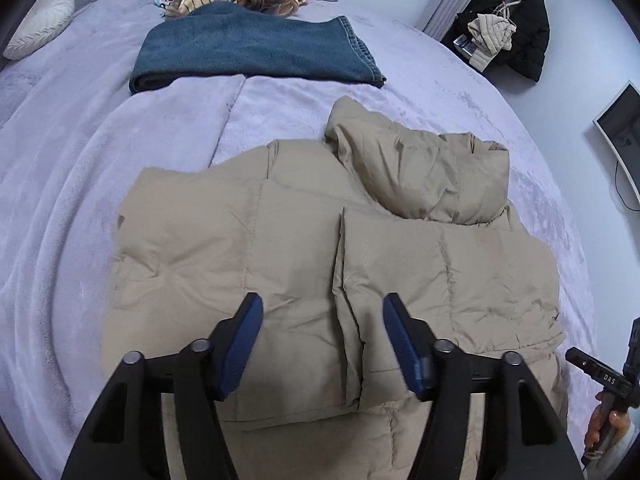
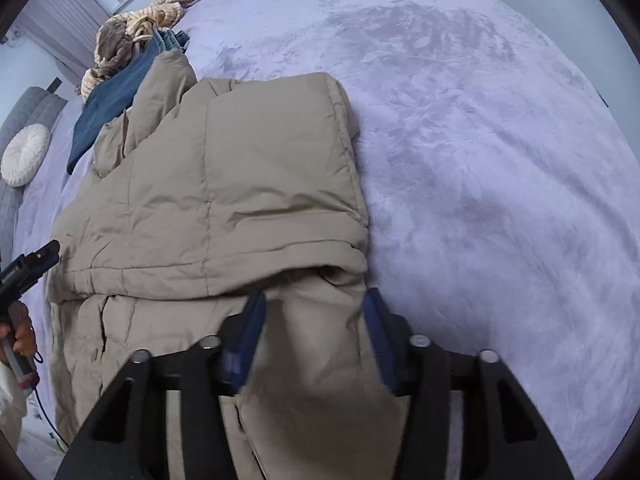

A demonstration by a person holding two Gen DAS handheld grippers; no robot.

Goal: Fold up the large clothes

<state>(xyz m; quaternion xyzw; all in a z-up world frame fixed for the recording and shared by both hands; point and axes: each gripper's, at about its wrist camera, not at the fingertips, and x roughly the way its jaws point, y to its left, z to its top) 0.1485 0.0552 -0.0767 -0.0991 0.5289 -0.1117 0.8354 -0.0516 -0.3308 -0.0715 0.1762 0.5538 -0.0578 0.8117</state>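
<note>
Left gripper (image 1: 323,320): jaws parted, empty, above beige puffer jacket (image 1: 320,248) lying mid-bed, six o'clock from folded jeans (image 1: 248,52). Right gripper (image 2: 314,320): jaws parted, jacket fabric between, grip unclear. Risk: puffy folded sleeve springs open.

Left gripper (image 1: 323,312): black plastic frame w/ cut-out slots, silver pivot bolts, blue ribbed pads (image 1: 244,344). Right gripper (image 2: 316,312): same build, blue pads, silver bolts; white "DAS" lettering on its side in left wrist view. Person's hand (image 2: 18,330) w/ pale sleeve below.
</note>
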